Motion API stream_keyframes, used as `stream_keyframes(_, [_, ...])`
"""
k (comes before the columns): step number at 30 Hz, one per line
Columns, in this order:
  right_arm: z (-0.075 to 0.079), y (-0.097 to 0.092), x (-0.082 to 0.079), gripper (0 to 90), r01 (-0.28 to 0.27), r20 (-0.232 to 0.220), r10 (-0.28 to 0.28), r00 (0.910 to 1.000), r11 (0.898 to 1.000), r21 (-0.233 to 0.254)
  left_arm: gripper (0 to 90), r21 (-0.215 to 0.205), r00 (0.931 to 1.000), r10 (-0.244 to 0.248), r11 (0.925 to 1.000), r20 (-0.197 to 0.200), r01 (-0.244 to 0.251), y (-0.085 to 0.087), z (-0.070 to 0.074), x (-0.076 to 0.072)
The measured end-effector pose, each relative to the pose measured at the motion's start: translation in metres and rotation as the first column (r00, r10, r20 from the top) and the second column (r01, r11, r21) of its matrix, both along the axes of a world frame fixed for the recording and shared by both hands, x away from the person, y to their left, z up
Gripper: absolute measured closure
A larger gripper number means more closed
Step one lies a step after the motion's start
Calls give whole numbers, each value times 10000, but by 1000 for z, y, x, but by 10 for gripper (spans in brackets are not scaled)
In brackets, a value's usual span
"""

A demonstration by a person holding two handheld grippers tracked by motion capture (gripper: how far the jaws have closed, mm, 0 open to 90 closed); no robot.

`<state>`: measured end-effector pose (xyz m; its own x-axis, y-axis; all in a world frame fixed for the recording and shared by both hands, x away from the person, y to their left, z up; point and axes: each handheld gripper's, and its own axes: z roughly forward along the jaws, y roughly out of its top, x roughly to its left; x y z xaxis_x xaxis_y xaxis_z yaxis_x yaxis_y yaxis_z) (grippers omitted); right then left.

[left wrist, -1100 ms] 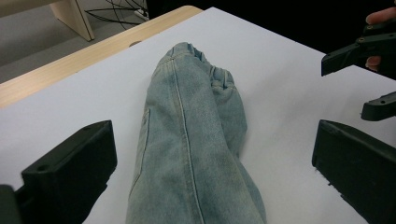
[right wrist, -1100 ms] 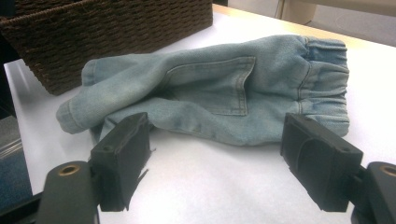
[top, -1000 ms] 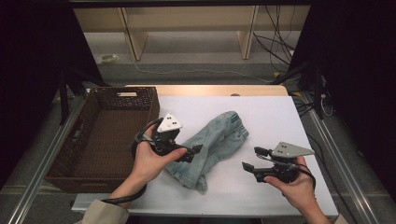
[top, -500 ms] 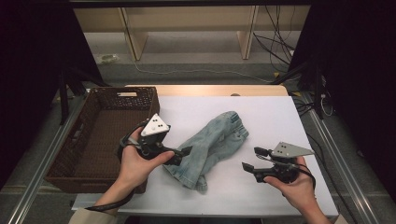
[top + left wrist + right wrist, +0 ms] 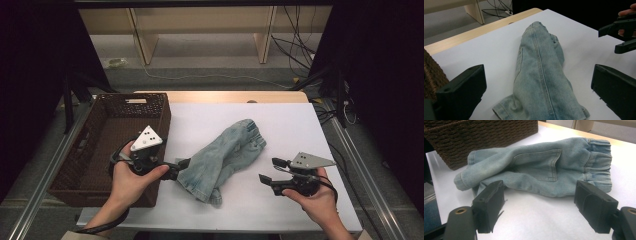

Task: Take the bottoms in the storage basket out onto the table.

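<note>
Jeans (image 5: 222,160): one small pair, pale blue denim, folded lengthwise and lying flat near the middle of the white surface (image 5: 300,125), elastic waistband toward the far edge, leg hems toward the near edge. The garment lies diagonally, its hem end closest to the basket.

Basket (image 5: 100,145): dark brown wicker, open-topped, standing at the left edge of the surface, just beside the hem end of the jeans.

Left gripper (image 5: 181,166): held in your left hand (image 5: 132,175) at the basket's near right corner, jaws apart, tips just at the hem end of the jeans. In the left gripper view the jaws straddle the denim (image 5: 541,82) with nothing between them clamped yet.

Right gripper (image 5: 270,172): held in your right hand (image 5: 315,197) near the right near corner of the surface, jaws apart and empty, close to the jeans but not touching them.

Step in hand, as judged: the approach to the first grasp on the hem end.

Next move, as judged: lower your left jaws onto the hem layers and close on all of them together, then bring your right jaws in toward the waistband side to support the rest.
</note>
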<state>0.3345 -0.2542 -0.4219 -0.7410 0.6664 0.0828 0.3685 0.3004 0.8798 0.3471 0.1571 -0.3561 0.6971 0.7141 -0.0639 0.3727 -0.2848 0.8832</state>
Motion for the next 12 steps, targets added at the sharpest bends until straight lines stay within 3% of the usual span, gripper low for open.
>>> stream_keyframes(12, [-2,0,2,253,54,-35,-54,10000,10000,-73,0,-30,9998,156,9999,76,-155,11,-5,-3])
